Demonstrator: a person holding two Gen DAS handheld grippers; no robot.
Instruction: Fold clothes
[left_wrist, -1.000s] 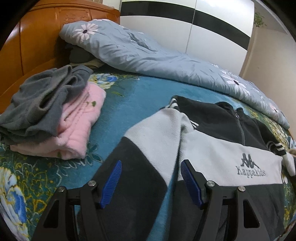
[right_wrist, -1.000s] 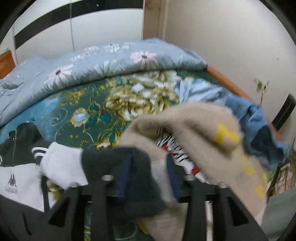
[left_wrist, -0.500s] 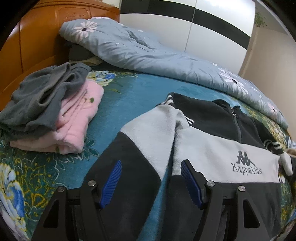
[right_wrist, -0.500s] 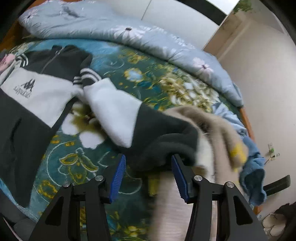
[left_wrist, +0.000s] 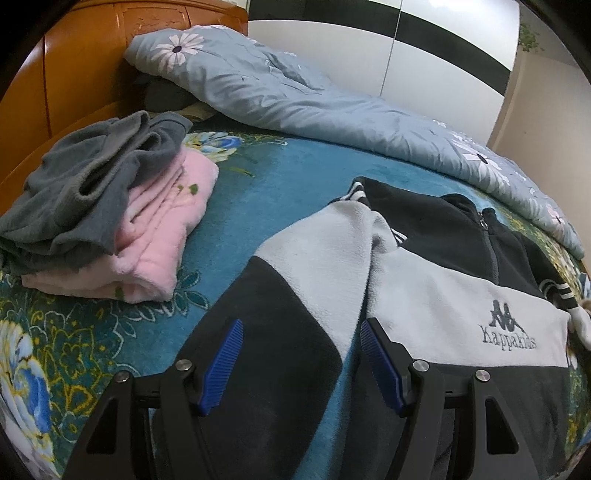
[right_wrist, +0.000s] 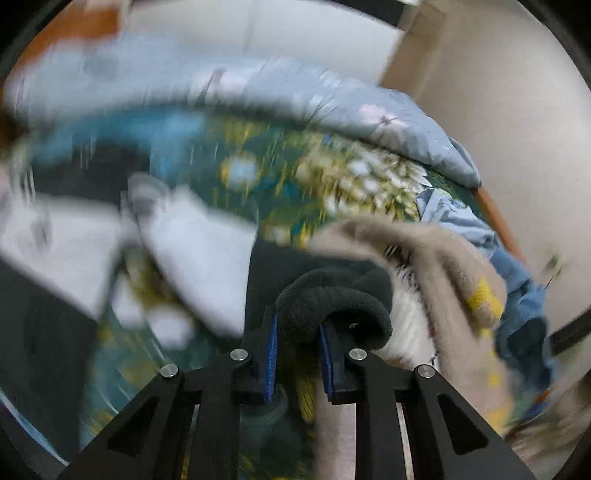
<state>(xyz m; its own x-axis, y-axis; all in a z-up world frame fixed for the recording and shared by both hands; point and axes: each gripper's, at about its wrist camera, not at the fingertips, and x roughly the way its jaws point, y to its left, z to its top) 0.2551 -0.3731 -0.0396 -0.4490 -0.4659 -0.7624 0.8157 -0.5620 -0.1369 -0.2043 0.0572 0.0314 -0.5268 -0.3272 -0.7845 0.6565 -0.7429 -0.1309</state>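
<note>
Black-and-white Kappa jacket lies flat on the bed. Left gripper spread above its sleeve. Right gripper pinches the dark cuff.

"Kappakids" with logo embroidered on jacket white chest panel.

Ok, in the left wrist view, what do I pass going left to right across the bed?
Wooden headboard → grey garment stacked on the folded pink garment → bare blue floral bedspread → jacket sleeve → black and white jacket body with its logo.
</note>
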